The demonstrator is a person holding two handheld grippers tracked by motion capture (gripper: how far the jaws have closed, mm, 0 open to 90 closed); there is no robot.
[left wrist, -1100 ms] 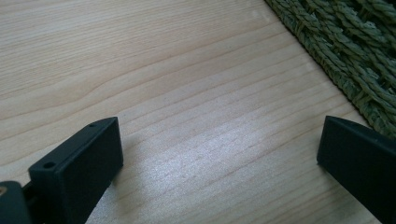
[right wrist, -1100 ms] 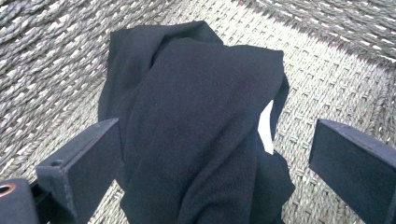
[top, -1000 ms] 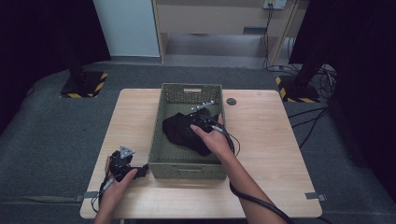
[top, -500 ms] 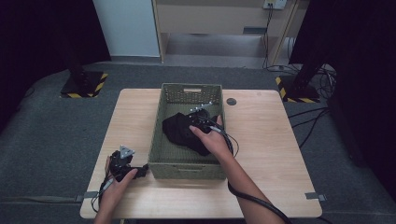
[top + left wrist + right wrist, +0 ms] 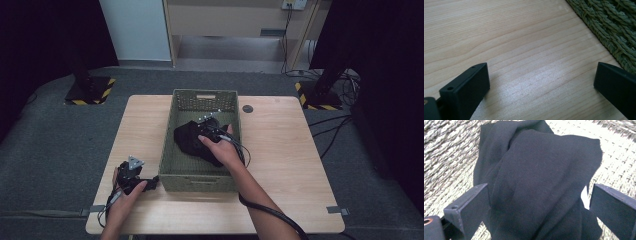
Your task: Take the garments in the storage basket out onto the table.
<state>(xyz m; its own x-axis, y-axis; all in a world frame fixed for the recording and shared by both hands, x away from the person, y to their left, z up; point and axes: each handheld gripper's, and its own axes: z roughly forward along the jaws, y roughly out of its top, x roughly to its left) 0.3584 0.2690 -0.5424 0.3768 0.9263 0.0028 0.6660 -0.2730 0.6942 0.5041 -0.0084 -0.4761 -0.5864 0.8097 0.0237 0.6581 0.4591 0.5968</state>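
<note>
A crumpled black cloth (image 5: 190, 137) lies inside the green woven basket (image 5: 172, 135) at the table's middle. My right gripper (image 5: 210, 126) is down in the basket over the cloth. Its jaws stand open on either side of a raised fold of the black cloth (image 5: 541, 182), which fills the space between them. My left gripper (image 5: 131, 172) rests on the wooden table (image 5: 511, 50) just left of the basket's near corner, open with nothing between its fingers; the basket wall (image 5: 609, 27) is at the upper right of the left gripper view.
A small dark round disc (image 5: 247, 108) lies on the table right of the basket's far end. Cables trail off the table's right and front edges. Bare wood (image 5: 280, 150) spreads on both sides of the basket.
The right gripper has shifted slightly left and nearer over the cloth in the basket. The left gripper has stayed put.
</note>
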